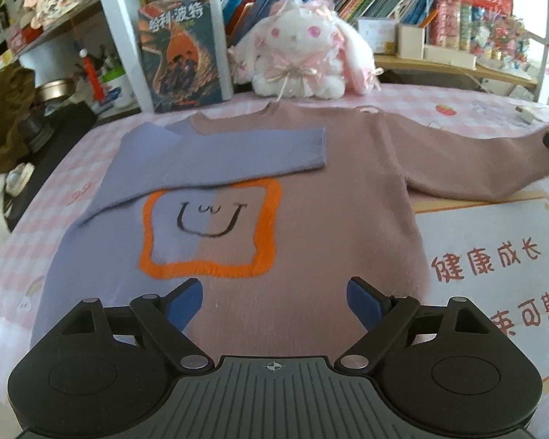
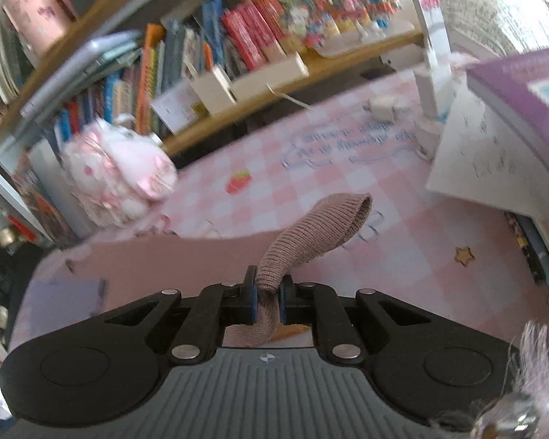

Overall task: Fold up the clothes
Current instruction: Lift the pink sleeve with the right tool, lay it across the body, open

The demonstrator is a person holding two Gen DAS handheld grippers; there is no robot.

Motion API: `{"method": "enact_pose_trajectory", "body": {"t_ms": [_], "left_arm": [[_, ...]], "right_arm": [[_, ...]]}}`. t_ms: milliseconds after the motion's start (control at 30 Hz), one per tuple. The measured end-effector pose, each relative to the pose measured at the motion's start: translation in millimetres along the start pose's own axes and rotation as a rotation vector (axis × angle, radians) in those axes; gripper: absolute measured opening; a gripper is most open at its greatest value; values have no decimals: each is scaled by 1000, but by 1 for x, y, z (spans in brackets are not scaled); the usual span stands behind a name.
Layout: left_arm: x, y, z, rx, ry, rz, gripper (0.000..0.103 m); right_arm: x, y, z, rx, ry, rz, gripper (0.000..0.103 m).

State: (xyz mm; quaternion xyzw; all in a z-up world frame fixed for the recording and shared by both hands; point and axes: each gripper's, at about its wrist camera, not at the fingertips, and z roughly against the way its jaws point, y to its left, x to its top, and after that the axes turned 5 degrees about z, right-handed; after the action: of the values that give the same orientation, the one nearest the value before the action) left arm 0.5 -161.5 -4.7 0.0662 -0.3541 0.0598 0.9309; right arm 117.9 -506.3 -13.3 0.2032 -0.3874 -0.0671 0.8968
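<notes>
sweater (image 1: 274,183): lying flat on the counter (image 1: 91,153) with its pink checked cloth, half purple, half dusty pink, an orange wavy square with a smiley face on the chest. The purple sleeve (image 1: 216,157) is already folded across the top, the pink sleeve (image 1: 468,161) is stretched out to the side
left claw (image 1: 274,303): wide open, nothing in it, hanging over the sweater's bottom edge
right claw (image 2: 267,300): clamped on the ribbed pink cuff (image 2: 311,234), which loops up off the cloth
around it: plush bunny (image 1: 300,62) and a book (image 1: 181,47) propped upright right behind the collar, shelves (image 1: 439,62) crammed with books behind those
right side: white charger plug (image 2: 382,106) on the cloth, purple book (image 2: 523,102) on some papers, kinda close to the cuff
writing: the book cover says 哈利·波特, a card (image 1: 494,274) beside the sweater reads 健康成长
</notes>
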Motion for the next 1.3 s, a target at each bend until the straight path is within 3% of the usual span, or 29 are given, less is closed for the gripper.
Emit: {"method": "enact_pose_trajectory", "body": {"t_ms": [267, 433, 567, 733, 1067, 1300], "left_arm": [[6, 46, -2, -67, -81, -34, 89], [10, 107, 4, -81, -145, 13, 89], [9, 150, -2, -92, -138, 54, 89], [3, 191, -2, -92, -155, 33, 89], [-7, 259, -3, -53, -154, 73, 89], [-12, 277, -4, -40, -140, 75, 89]], "right_arm": [[4, 65, 16, 67, -72, -3, 9], [-3, 140, 12, 122, -102, 30, 9], [-10, 205, 0, 164, -111, 99, 9], [-18, 276, -17, 195, -124, 160, 9], [-37, 379, -81, 199, -55, 266, 9], [-61, 410, -127, 131, 29, 332, 10]]}}
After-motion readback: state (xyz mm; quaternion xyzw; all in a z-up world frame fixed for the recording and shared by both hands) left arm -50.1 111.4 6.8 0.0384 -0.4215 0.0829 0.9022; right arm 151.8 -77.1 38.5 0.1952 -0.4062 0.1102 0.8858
